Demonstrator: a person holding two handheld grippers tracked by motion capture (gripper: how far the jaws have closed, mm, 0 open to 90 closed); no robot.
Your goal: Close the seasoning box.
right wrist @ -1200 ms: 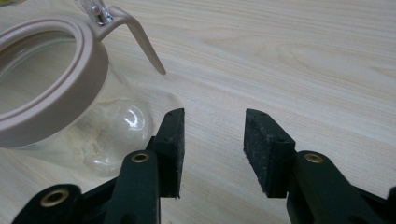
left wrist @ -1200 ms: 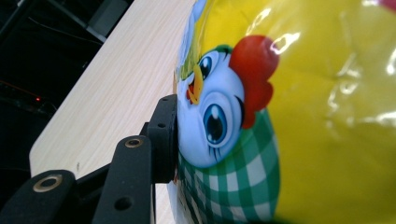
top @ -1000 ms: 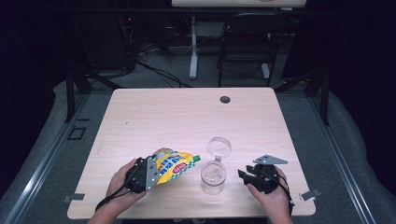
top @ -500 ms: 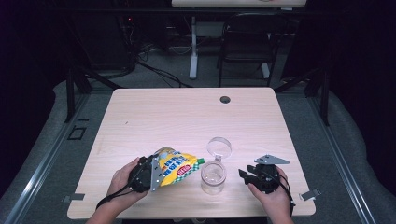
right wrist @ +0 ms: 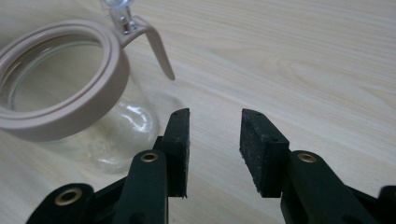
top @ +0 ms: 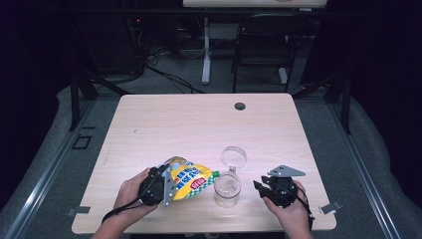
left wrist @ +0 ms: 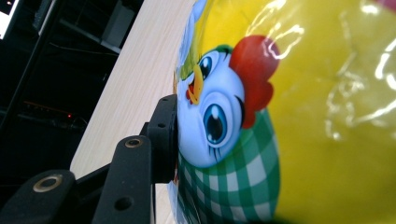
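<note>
A glossy yellow plastic snack pouch [top: 189,179] printed with a cartoon chicken is clamped in the left gripper [top: 166,185], its green-tipped end pointing at a clear glass jar [top: 227,188] with a beige rim and hinged lid. Just right of the jar, the right gripper [right wrist: 215,140] is held unclenched; its jaws have just been closing, nothing between them.

A pale wooden table [top: 199,124] with a light grain is seen, with a small round dark hole [top: 240,106] set near its far edge. A clear glass jar [top: 227,189] is stood on it near the front edge, its hinged lid [top: 234,157] thrown open behind it.
</note>
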